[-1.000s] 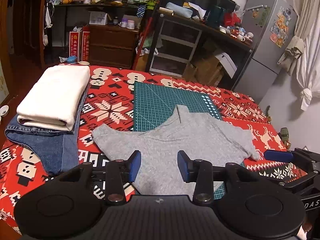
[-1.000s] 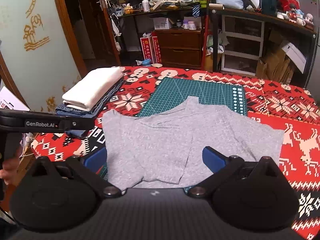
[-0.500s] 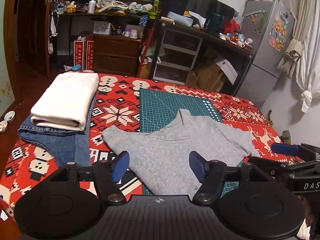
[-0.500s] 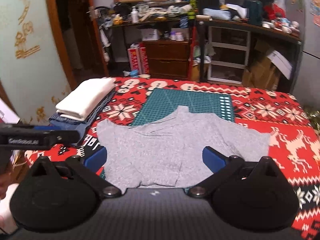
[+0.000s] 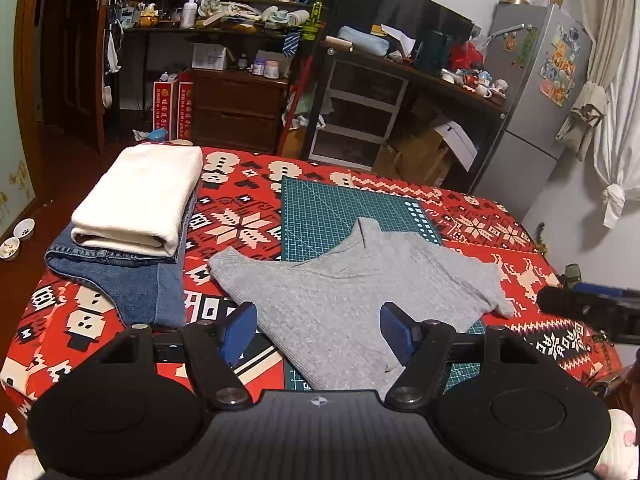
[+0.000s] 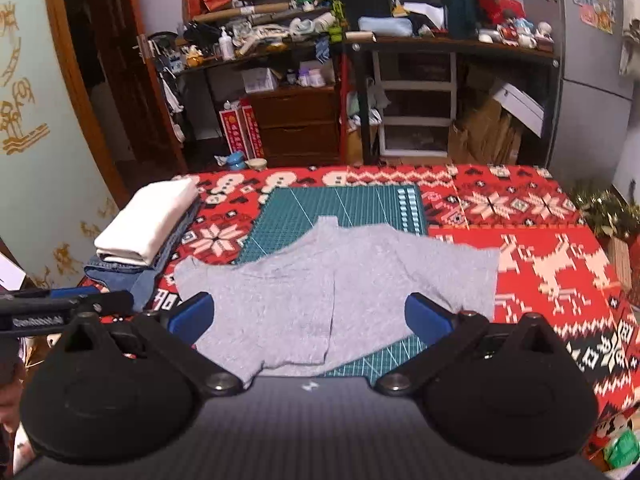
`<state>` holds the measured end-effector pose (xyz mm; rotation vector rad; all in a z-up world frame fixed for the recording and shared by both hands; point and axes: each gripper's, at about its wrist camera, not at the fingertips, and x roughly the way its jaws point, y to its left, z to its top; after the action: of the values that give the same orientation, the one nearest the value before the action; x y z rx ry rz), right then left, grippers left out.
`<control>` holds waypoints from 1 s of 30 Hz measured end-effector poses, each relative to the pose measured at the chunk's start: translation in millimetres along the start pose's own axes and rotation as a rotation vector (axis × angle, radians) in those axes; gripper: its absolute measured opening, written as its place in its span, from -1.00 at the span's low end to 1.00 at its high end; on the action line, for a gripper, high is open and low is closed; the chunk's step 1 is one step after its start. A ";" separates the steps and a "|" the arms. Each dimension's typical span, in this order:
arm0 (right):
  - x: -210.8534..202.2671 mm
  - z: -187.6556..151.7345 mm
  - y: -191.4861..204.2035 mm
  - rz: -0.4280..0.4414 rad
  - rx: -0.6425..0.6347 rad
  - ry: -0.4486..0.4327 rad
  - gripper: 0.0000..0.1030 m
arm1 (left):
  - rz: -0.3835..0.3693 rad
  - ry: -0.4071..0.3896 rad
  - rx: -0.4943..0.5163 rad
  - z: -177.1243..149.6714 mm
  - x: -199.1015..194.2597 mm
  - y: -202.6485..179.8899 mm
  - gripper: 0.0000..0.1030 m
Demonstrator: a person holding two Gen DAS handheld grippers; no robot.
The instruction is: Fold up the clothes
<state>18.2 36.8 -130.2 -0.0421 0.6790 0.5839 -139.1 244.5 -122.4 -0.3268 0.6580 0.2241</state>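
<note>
Ahead and to the left of the left claw [image 5: 318,332], a folded white cloth [image 5: 140,200] sits on folded jeans [image 5: 132,276]. The left claw's fingers stand apart, holding nothing, and the grey shirt [image 5: 352,296] lies straight ahead of it, partly on a green mat [image 5: 320,204] on the red-patterned table [image 5: 520,280]. The right claw [image 6: 310,314] is likewise spread wide and empty above the shirt's near edge, which seems folded over.

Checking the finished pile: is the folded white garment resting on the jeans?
Touching. The left wrist view shows the folded white garment lying directly on the jeans, no gap along its near edge.
</note>
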 end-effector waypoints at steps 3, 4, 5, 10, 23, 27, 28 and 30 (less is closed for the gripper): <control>2.9 5.4 5.5 0.018 -0.060 -0.038 0.99 | 0.001 -0.002 -0.013 0.0 4.7 4.2 0.31; 5.3 6.7 7.3 0.020 -0.081 -0.051 0.99 | 0.002 -0.003 -0.018 0.1 6.3 5.6 0.31; 8.5 7.7 7.9 0.014 -0.089 -0.056 0.99 | 0.002 -0.004 -0.022 0.1 7.9 7.0 0.31; 29.9 12.9 9.1 -0.052 -0.152 -0.053 0.99 | -0.010 -0.001 -0.056 4.7 19.6 18.7 0.31; 115.6 11.7 -15.8 0.098 -0.149 0.021 0.99 | -0.047 0.005 -0.071 15.2 65.9 51.7 0.16; 141.4 17.2 -22.6 0.105 -0.164 0.033 0.99 | -0.060 0.008 -0.020 17.3 83.2 48.4 0.16; 148.2 17.4 -24.3 0.113 -0.160 0.044 0.99 | -0.062 0.007 -0.005 17.9 87.3 47.2 0.16; 161.3 16.5 -26.7 0.118 -0.152 0.067 0.99 | -0.065 0.002 0.000 17.7 97.4 47.2 0.16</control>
<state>142.5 98.0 -218.5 -0.1648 0.7040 0.7495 -68.6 304.4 -181.2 -0.3479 0.6481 0.1622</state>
